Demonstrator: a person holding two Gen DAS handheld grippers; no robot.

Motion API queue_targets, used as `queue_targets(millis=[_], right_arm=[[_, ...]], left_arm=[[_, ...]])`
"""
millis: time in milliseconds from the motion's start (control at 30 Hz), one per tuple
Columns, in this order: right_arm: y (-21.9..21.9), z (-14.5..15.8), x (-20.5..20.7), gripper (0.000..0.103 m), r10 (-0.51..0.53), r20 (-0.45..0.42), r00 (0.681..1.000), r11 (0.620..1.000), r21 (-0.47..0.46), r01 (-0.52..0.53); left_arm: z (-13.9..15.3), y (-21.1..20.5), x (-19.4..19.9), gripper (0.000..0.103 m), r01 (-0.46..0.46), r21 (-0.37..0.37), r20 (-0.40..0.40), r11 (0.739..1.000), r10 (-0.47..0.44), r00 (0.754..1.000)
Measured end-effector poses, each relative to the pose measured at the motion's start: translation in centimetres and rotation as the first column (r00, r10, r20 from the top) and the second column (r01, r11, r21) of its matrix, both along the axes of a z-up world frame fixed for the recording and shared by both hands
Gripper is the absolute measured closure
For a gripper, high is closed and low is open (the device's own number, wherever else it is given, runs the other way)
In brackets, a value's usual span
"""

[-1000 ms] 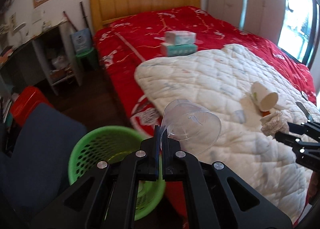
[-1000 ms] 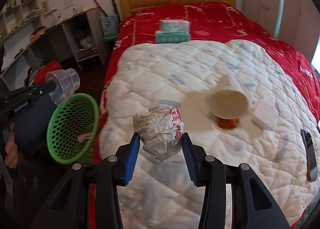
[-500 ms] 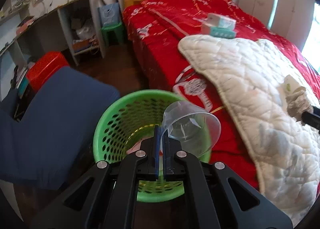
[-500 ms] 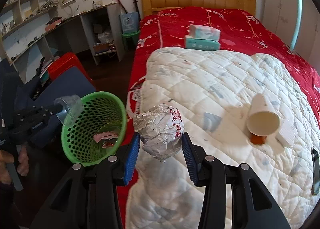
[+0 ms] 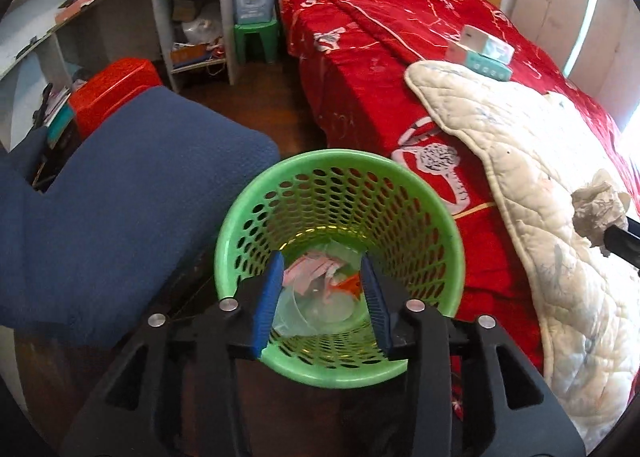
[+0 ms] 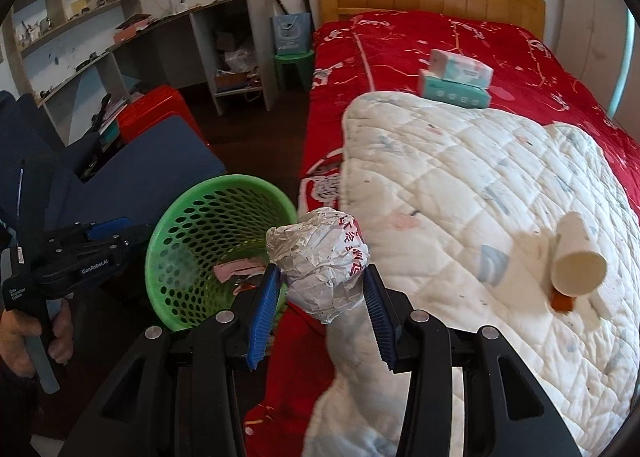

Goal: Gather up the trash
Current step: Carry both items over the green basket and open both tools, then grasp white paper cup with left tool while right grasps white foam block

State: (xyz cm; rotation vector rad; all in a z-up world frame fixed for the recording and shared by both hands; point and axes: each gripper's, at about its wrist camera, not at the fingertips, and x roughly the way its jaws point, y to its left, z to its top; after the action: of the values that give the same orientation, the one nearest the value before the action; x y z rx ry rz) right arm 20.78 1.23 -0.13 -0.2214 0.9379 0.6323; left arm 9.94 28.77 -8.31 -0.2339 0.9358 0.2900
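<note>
Where red bedspread (image 6: 460, 53) shows — white quilt (image 6: 480, 185), dark floor (image 5: 256, 93).

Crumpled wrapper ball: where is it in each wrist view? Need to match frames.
Left wrist: crumpled wrapper ball at the far right edge, over the white quilt.
Right wrist: crumpled wrapper ball at centre, gripped between the right tongs.
Shared landmark: green basket, lower centre in the left view, left of the ball in the right view.

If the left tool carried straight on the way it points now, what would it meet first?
Probably the clear plastic cup lying with the paper scraps inside the green mesh basket. The left tool hangs open over the basket mouth, aimed inside; depth is unclear.
</note>
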Motion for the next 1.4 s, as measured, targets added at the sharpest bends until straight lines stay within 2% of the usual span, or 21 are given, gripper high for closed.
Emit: queue_targets(millis=[333,600,700,800,1133,1200,1400], right_arm=[[5.6,-1.8,-0.1,0.06,0.08,-0.043,0.996,0.997,0.0,-0.081],[9.4,-3.4,-0.6,0.059,0.125,-0.085,0.988,0.992,0.015,-0.124],[10.1,-3.6,-0.9,0.052,0.125,-0.087,0.988,0.992,0.018,-0.124],[10.0,-3.4,-1.1,0.05,0.126,-0.084,0.988,0.992,0.019,-0.125],[3.3,-1.1,-0.6,0.032,0.035,-0.036,0.999,0.999,0.035,-0.033],[0.9,-0.6,-0.3,0.027,-0.004,-0.018,1.0,0.999,0.032,0.004],[-6.6,0.5,1.4,0.023,-0.137,0.01,0.991,0.991,0.015,0.136]], left_arm=[[0.8,2.0,-2.4,0.048,-0.063,0.002,0.027,0.998,0.063,0.998],[0.7,3.4,-3.6,0.045,-0.101,-0.016,0.031,0.995,0.102,0.994],[0.6,3.7,-3.8,0.045,-0.113,-0.028,0.03,0.993,0.114,0.993],[0.3,3.7,-3.7,0.045,-0.112,-0.03,0.025,0.993,0.113,0.993],[0.1,1.1,-2.4,0.043,-0.075,-0.035,0.016,0.997,0.075,0.997],[0.2,0.1,-1.9,0.041,-0.058,-0.035,0.015,0.998,0.059,0.998],[0.8,-4.2,0.5,0.039,0.023,-0.047,0.024,0.999,-0.022,0.999]])
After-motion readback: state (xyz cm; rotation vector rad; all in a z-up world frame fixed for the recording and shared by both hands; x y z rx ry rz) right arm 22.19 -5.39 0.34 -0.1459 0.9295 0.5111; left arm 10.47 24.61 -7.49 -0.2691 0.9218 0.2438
